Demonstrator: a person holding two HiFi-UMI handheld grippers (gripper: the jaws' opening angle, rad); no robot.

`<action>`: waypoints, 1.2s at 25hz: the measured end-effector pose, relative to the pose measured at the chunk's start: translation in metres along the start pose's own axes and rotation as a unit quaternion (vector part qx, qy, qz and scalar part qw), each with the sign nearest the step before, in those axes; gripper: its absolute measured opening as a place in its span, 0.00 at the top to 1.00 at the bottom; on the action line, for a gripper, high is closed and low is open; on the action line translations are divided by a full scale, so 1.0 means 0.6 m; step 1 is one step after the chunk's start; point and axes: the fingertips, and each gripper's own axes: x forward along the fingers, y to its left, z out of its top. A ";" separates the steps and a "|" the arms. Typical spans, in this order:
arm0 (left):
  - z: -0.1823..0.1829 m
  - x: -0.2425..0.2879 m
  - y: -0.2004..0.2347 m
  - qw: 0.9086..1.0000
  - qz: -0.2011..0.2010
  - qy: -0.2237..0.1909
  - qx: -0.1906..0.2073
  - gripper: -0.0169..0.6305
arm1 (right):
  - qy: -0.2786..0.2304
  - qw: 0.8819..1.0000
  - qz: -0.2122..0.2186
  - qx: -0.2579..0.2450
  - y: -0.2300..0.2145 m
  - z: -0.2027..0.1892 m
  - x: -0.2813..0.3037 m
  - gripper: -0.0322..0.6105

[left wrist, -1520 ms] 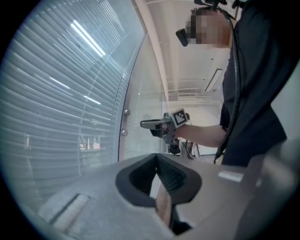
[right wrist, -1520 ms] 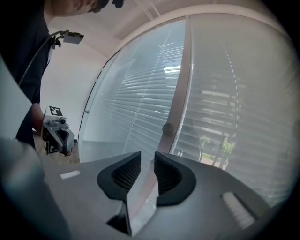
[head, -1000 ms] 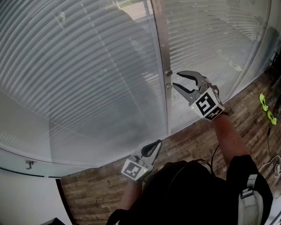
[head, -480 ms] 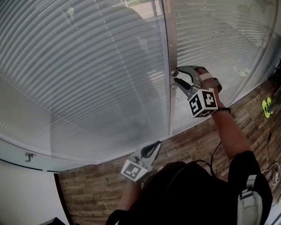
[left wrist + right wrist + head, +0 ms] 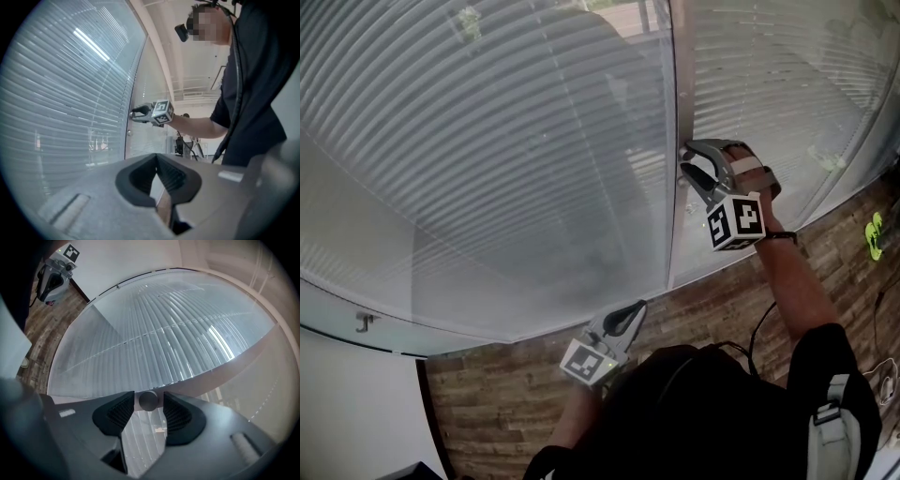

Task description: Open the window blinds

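Closed slatted blinds fill the glass panes on both sides of a metal upright. My right gripper reaches level to that upright. In the right gripper view a small round grey knob sits between its ribbed pads, with a thin gap on each side. Its jaws have just been opening, and they stand open around the knob. My left gripper hangs low near the person's body, away from the glass, shut with nothing in it. The left gripper view shows the right gripper at the frame.
Wood-plank floor runs along the foot of the glass. A yellow-green object lies on the floor at the right. A small hook sits on the white base at the left. The person's dark torso fills the bottom middle.
My right gripper has moved in to the upright and rolled, so its jaws now stand one over the other around the knob. The left gripper has stayed put.
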 end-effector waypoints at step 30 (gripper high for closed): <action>-0.011 -0.027 0.012 1.000 -0.007 0.009 0.004 0.97 | 0.007 0.991 -0.003 0.134 -0.012 -0.008 0.001 0.75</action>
